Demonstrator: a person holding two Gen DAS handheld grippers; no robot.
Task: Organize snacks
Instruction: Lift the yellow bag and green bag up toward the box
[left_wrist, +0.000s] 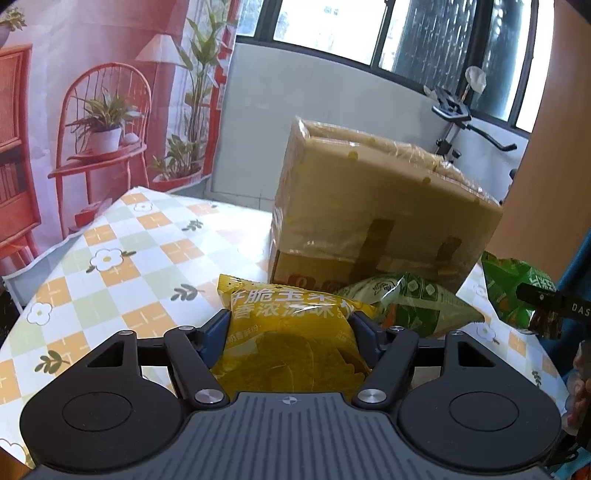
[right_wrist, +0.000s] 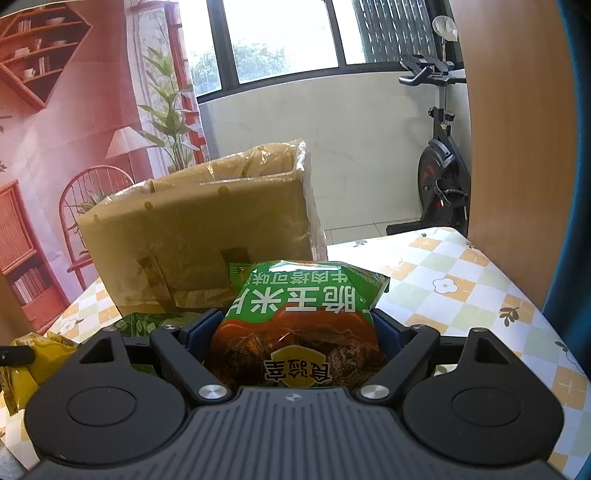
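A yellow corn-chip bag is gripped by the left tool, a green one by the right tool, both before the cardboard box, probably lifted.

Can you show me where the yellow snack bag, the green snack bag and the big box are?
yellow snack bag (left_wrist: 291, 332): left wrist view, middle of the bag.
green snack bag (right_wrist: 299, 325): right wrist view, middle of the bag's front.
big box (left_wrist: 369, 199): left wrist view, its plastic-covered side.
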